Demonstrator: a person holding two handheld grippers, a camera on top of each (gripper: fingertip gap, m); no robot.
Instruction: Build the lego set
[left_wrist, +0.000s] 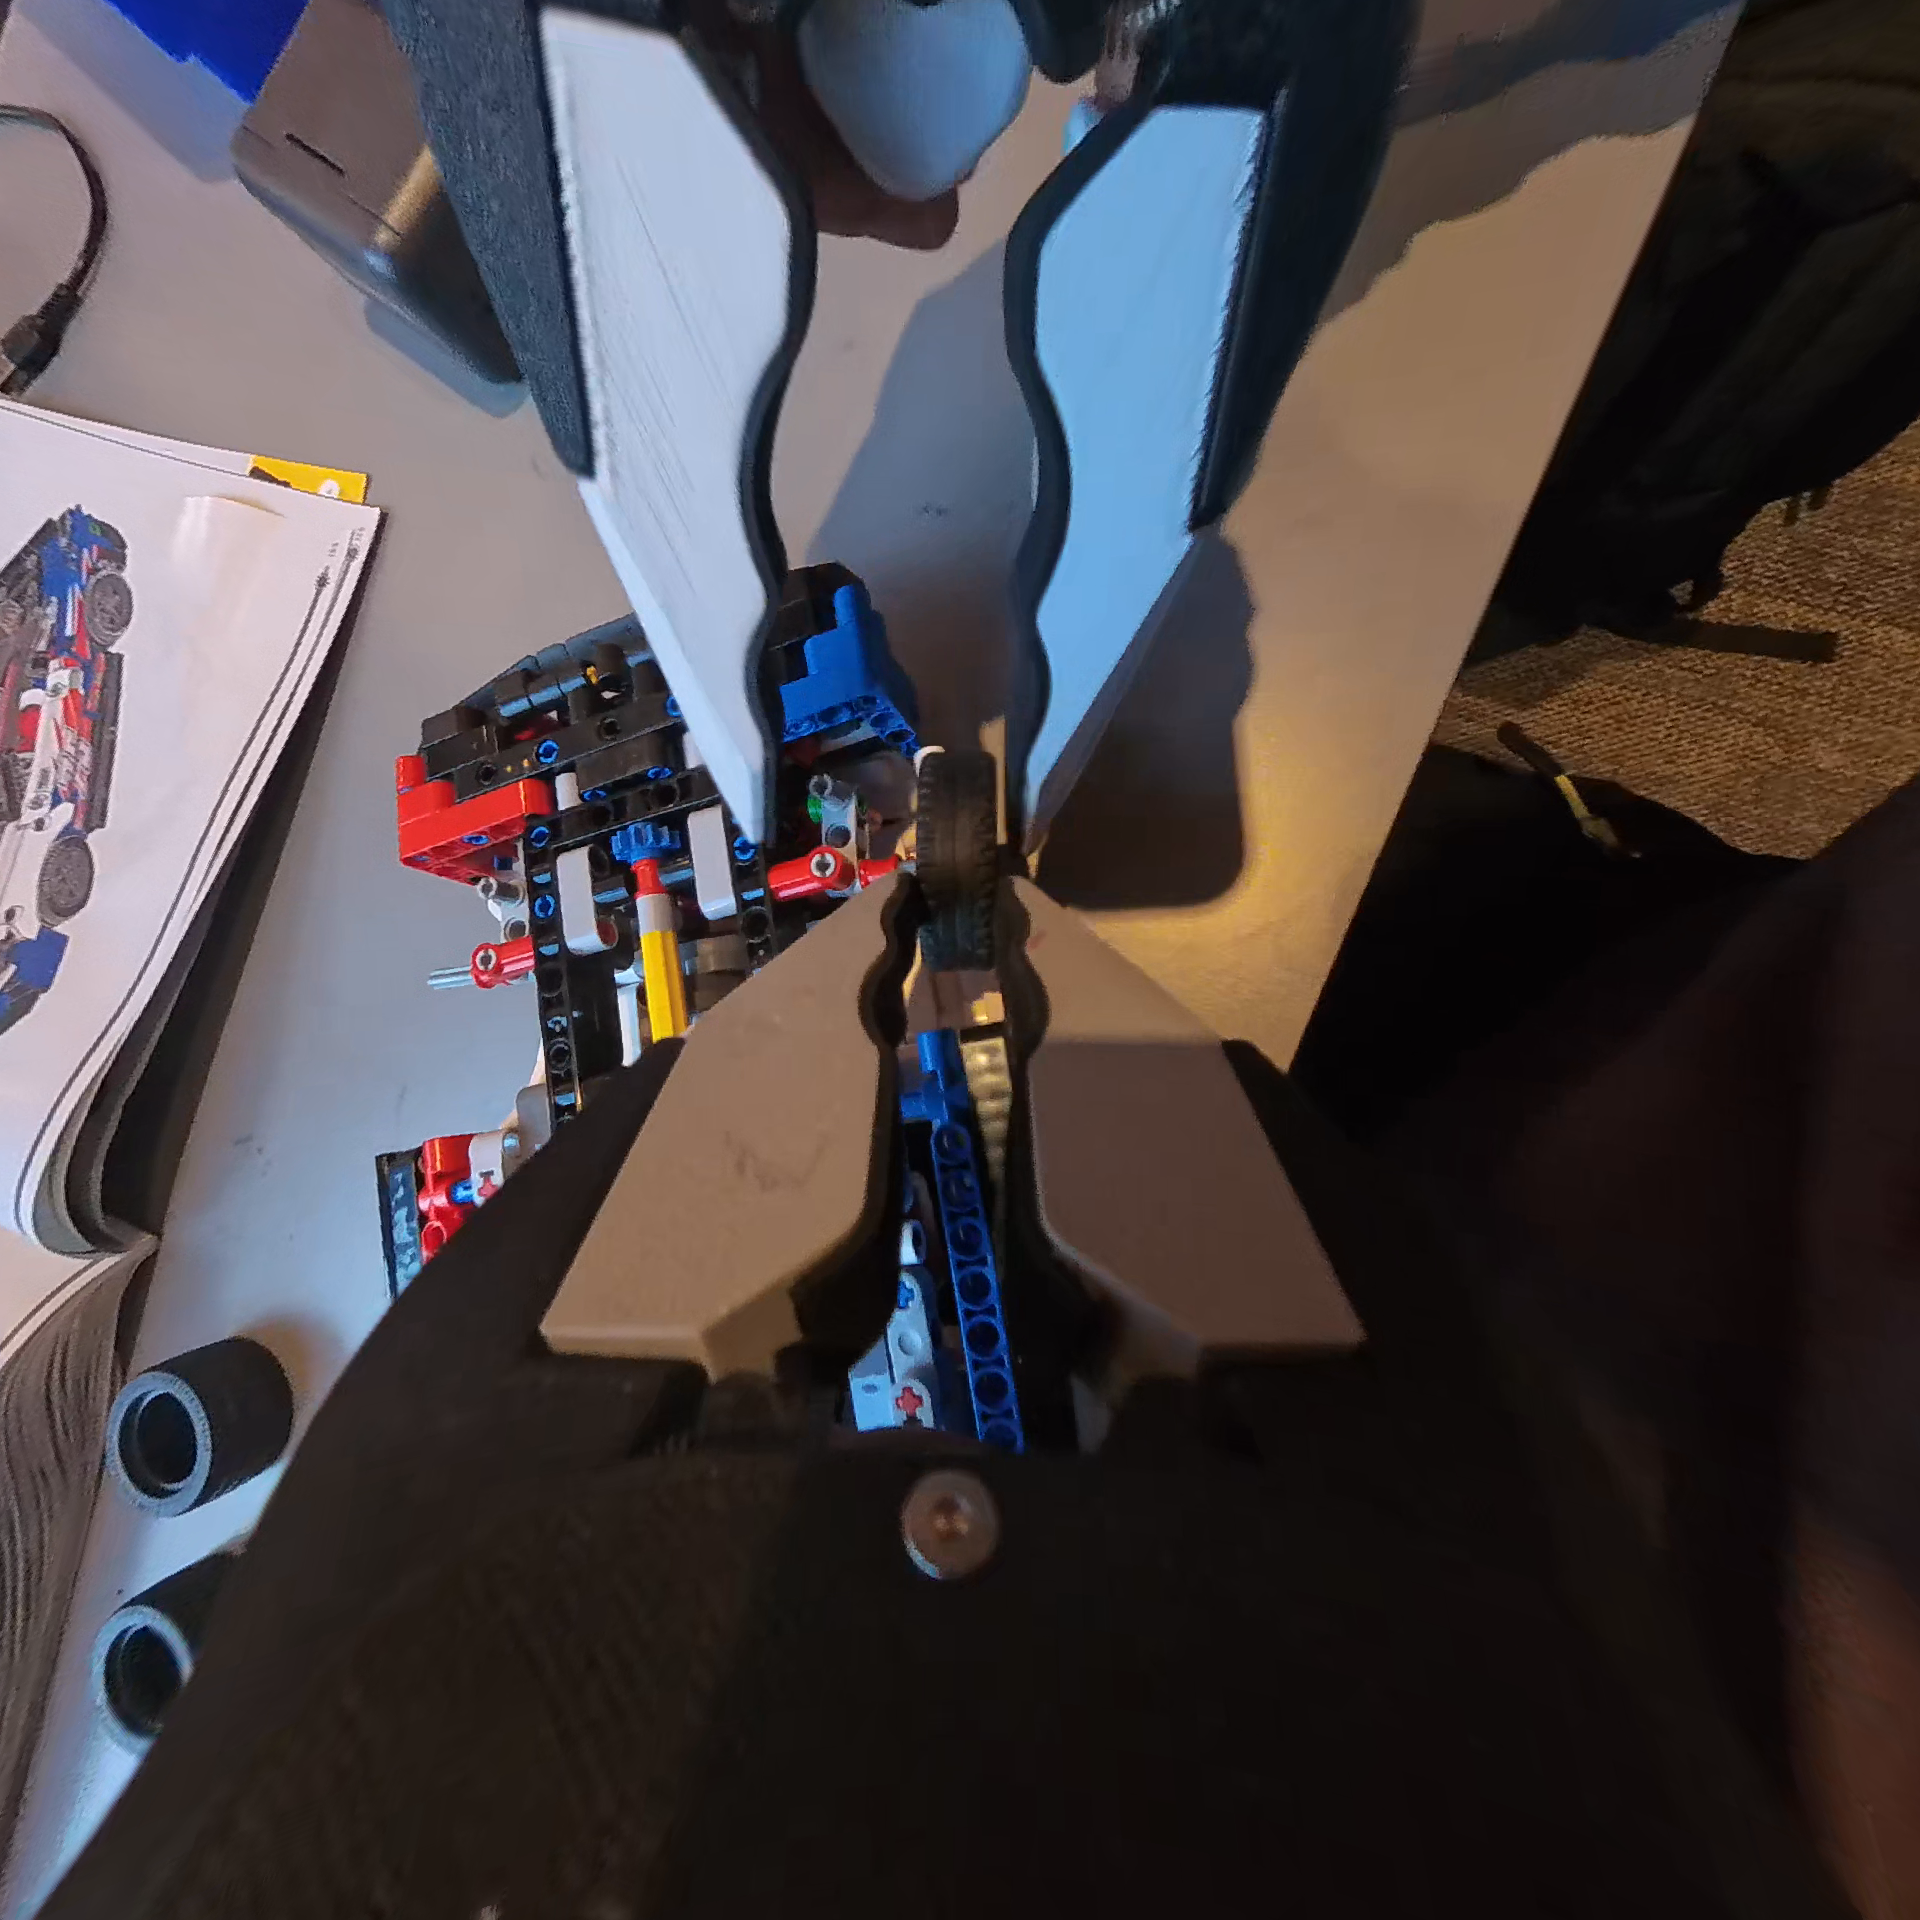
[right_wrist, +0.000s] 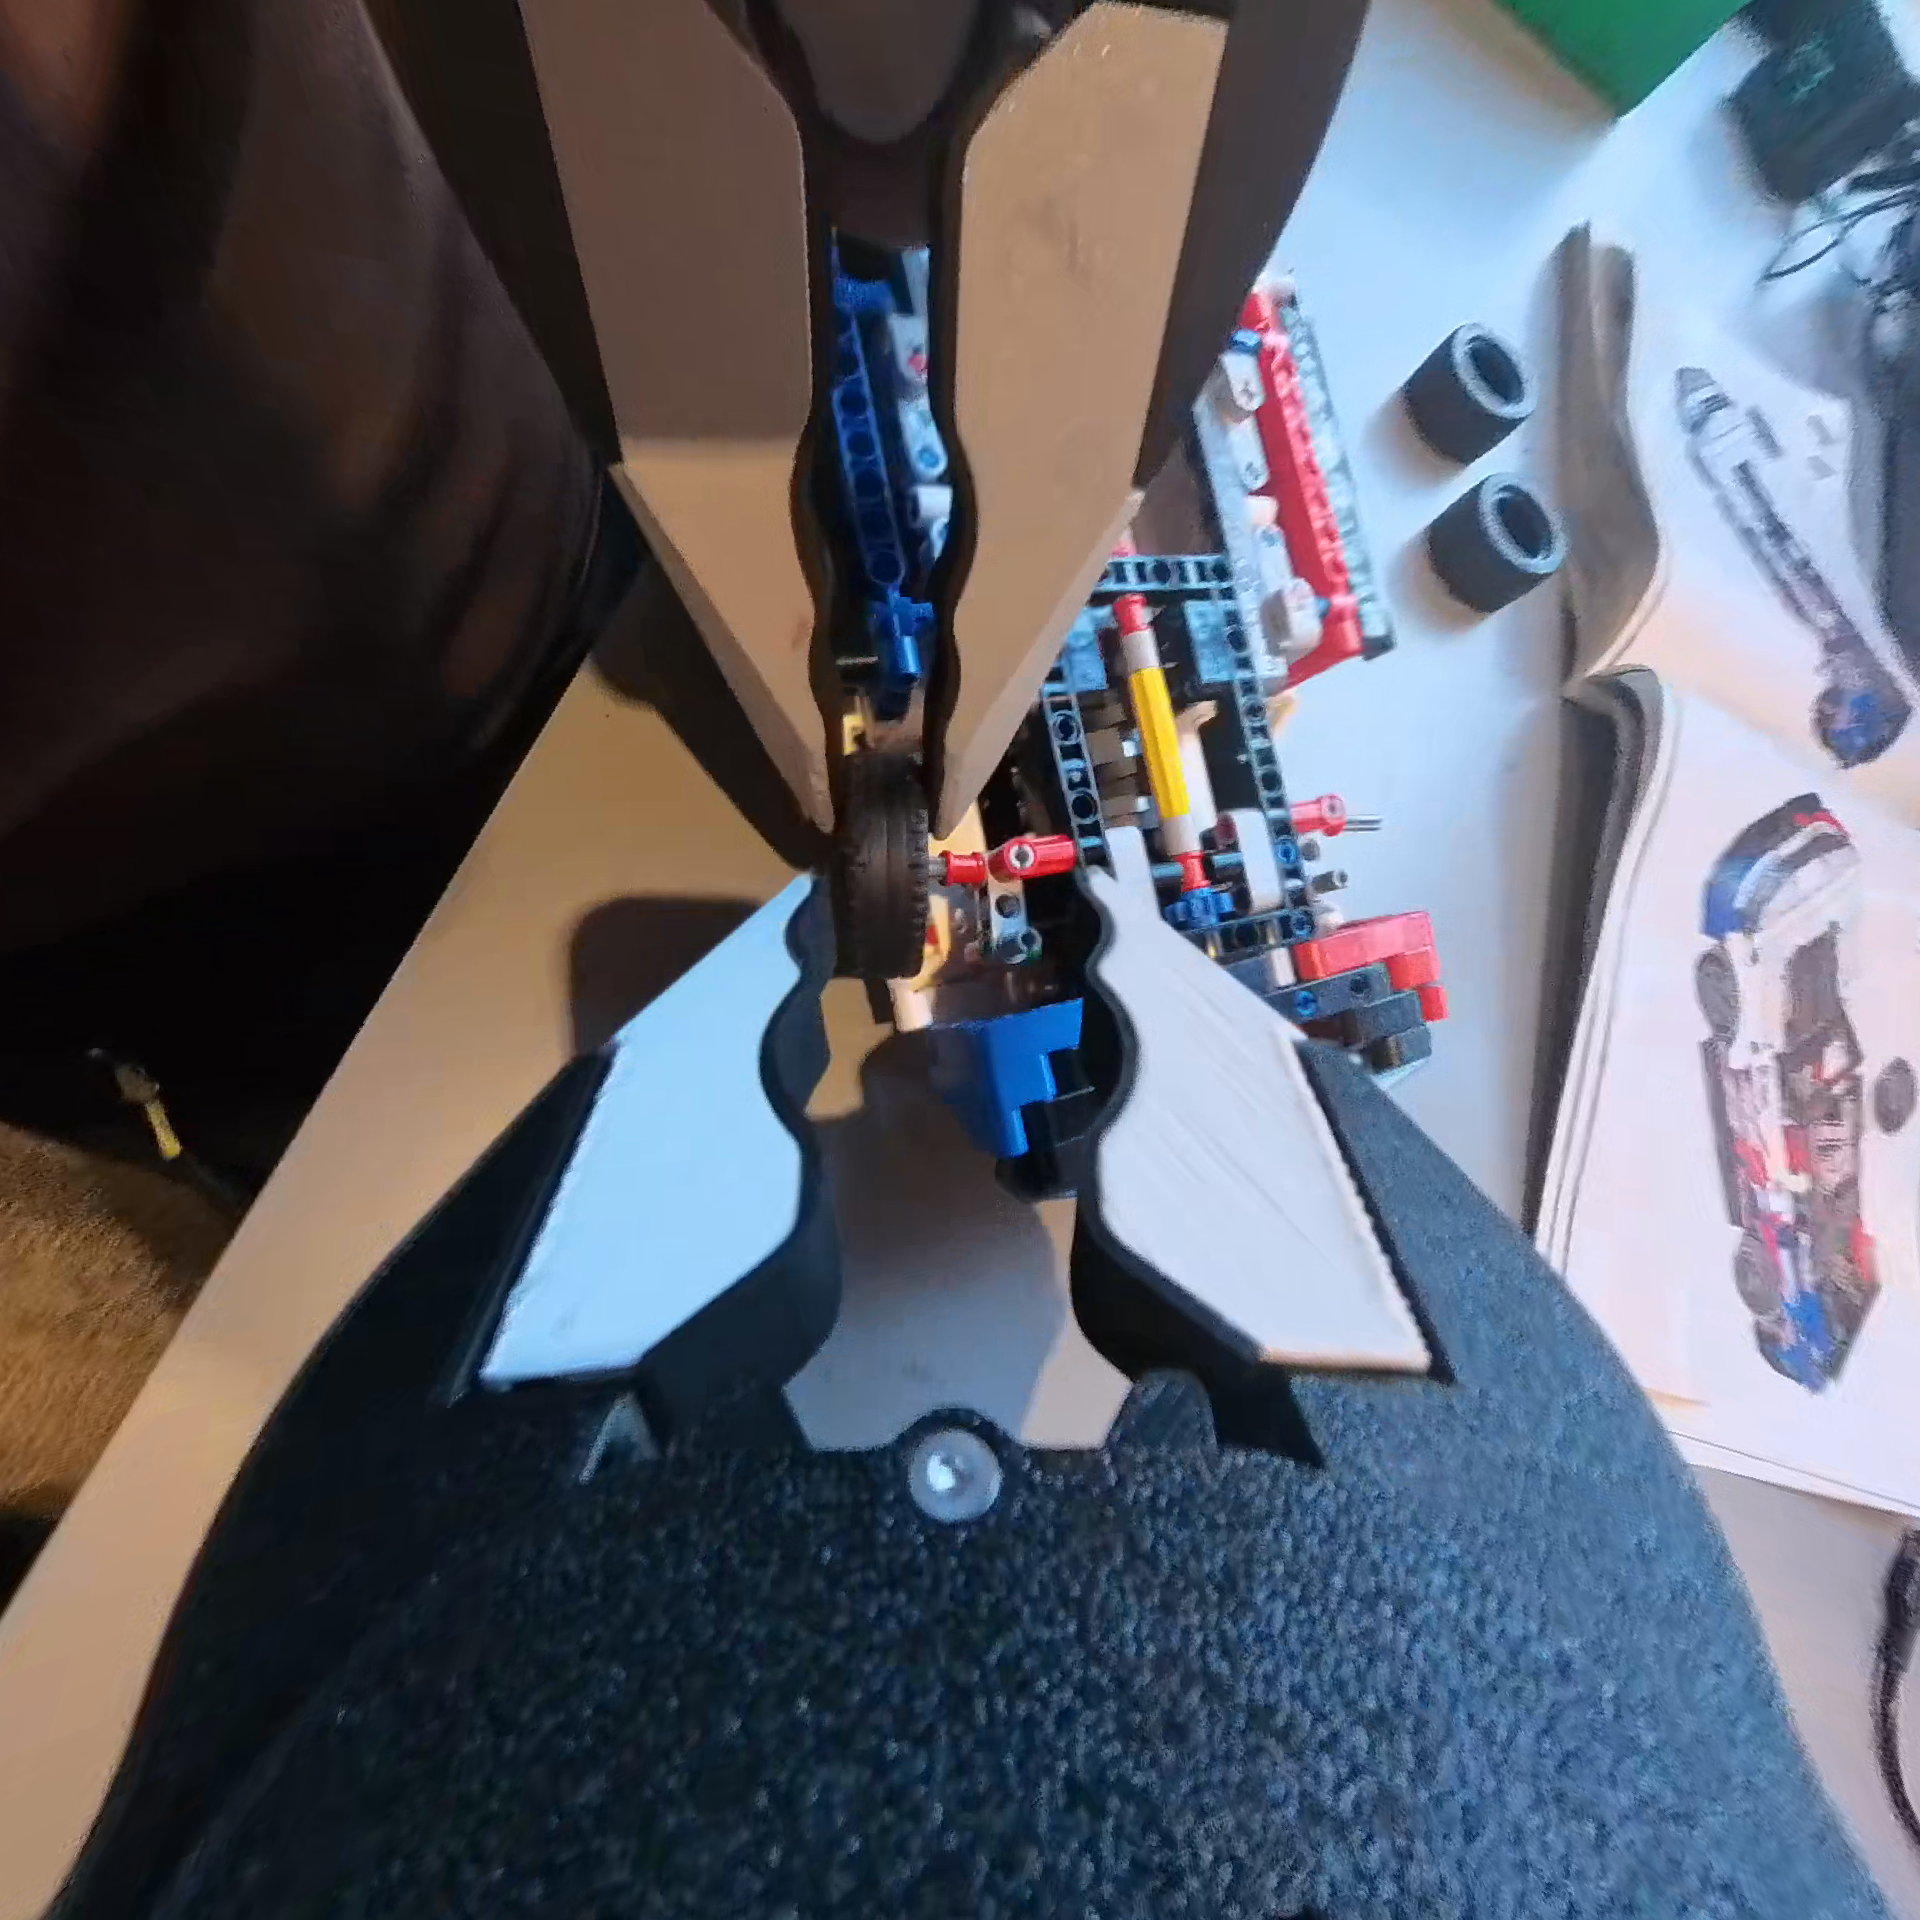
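Two hand-held grippers meet nose to nose over the half-built car chassis (left_wrist: 644, 862) lying on the tabletop (left_wrist: 1195, 935) near its edge. The left hand-held gripper (left_wrist: 954, 914) is closed on a small black wheel (left_wrist: 956, 862), its fingertips pinching the tyre from both sides. The right hand-held gripper (right_wrist: 956, 914) is spread wide, one finger beside the wheel and the other resting over the chassis, gripping nothing.

The step in hand looks like fitting this wheel onto the red axle joint (right_wrist: 1023, 857) at the side of the chassis; the wheel sits right at the joint's end, though whether it is fully seated cannot be told. The next move probably calls for a straight push along the axle while the open gripper steadies the frame. Two loose black tyres (left_wrist: 197, 1413) and the open instruction booklet (left_wrist: 156, 779) lie nearby.
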